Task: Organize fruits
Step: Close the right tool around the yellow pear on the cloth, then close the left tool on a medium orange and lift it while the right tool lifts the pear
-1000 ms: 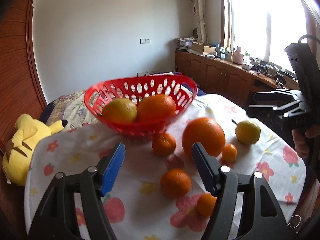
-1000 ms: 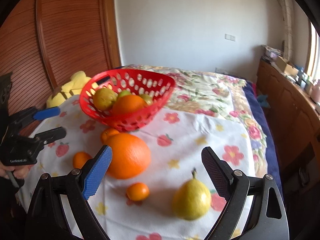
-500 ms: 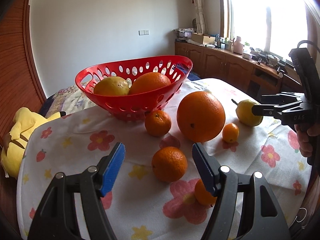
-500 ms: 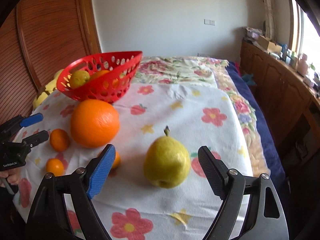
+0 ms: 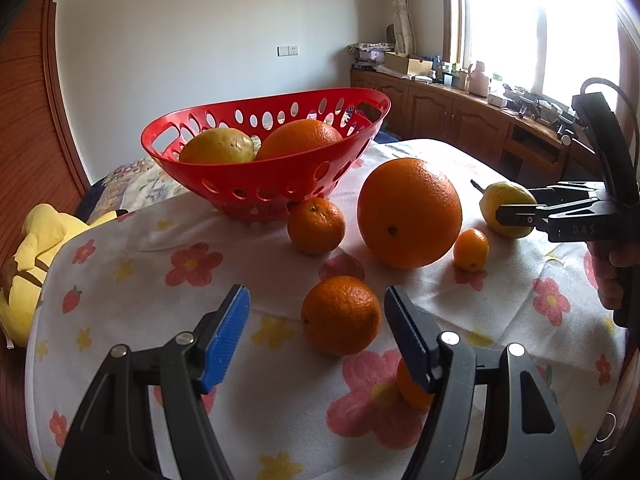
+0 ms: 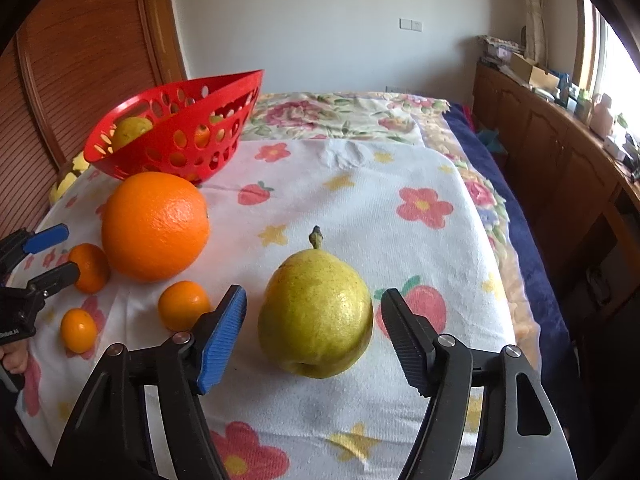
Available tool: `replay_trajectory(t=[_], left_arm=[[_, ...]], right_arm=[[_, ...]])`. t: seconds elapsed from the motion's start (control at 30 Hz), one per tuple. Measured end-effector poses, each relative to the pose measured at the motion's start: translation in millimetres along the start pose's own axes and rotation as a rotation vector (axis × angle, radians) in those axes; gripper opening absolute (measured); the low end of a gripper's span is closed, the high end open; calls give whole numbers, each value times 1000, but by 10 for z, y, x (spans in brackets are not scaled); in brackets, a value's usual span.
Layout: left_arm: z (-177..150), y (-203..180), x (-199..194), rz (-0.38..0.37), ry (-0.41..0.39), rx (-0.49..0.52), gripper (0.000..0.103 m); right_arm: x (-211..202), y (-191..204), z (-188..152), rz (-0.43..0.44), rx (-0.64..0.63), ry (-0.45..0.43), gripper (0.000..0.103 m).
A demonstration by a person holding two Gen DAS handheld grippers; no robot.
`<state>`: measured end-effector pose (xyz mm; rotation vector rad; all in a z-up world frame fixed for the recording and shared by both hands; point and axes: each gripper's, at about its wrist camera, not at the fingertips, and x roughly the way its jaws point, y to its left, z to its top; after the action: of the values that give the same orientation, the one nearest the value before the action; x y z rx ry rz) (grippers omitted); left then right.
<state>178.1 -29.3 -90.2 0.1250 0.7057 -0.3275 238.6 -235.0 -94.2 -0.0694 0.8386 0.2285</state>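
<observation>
The flowered cloth (image 6: 400, 168) is being occupied by the red basket (image 6: 168, 148); the pear (image 6: 316, 312), upright with its stem pointing away, is being straddled, untouched, by the closing right gripper (image 6: 312, 334); a mandarin (image 5: 340, 320) is being flanked by the spread left gripper (image 5: 316, 334)

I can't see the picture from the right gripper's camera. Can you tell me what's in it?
A yellow pear sits on a flowery tablecloth between the closing jaws of the right gripper, which do not touch it yet. To its left lie a big orange and three small oranges; a red basket with fruit stands behind them.
</observation>
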Motion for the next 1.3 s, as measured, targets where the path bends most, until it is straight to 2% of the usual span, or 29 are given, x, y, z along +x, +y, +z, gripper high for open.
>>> replay_trajectory(t=[0.1,0.13,0.43,0.97,1.1,1.3], left_arm=[[2,-12,32,-4,13,8,70],[1,-19,34,-4,14,12,70],[3,-40,50,0,20,25,70],[-6,-57,104,7,50,32,69],[-5,-66,118,0,57,34,62],[-11,-87,150,3,70,44,61]], right_arm=[[52,5,-16,-1,2,17,66],[71,12,-26,-4,-3,24,61],[-11,-11,-133,19,12,12,60],[-308,238,-525,79,39,-28,60],[-354,289,-587,62,25,-40,60],[-353,297,-600,57,21,-50,60]])
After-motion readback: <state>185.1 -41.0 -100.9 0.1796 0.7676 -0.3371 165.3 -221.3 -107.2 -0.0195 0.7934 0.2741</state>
